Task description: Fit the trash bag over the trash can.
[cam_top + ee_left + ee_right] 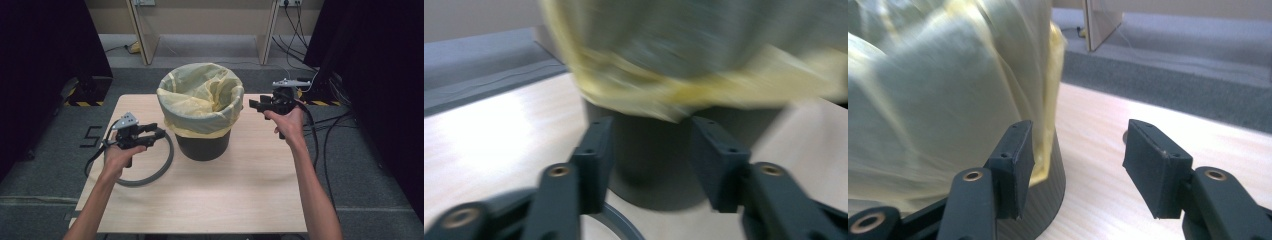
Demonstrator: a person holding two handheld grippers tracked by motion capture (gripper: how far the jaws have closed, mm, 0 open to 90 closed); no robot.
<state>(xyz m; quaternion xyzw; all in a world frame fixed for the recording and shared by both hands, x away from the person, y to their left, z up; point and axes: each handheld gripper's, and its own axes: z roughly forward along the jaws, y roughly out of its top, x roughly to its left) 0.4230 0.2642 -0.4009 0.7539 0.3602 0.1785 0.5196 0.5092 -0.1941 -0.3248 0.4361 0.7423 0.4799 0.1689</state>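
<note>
Both my claws are off the bin (202, 142) now. It sits mid-table (240, 195), slightly toward the far edge: a dark bucket with a yellow bag (200, 97) folded over the rim and hanging partway down the outside.

My left claw (159, 134) is on the left, low, near the bin's base, pointing at it. Jaws part open, nothing between them; in the left gripper view the bin wall shows through the gap, blurred.

My right claw (255, 104) is on the right, up at rim height, just beside the bag's edge, not touching as far as I can tell. Jaws part open, empty; in the right gripper view bare table shows in the gap.

A grey ring (155, 172) lies flat on the table left of the bin, under my left hand (119, 157).
</note>
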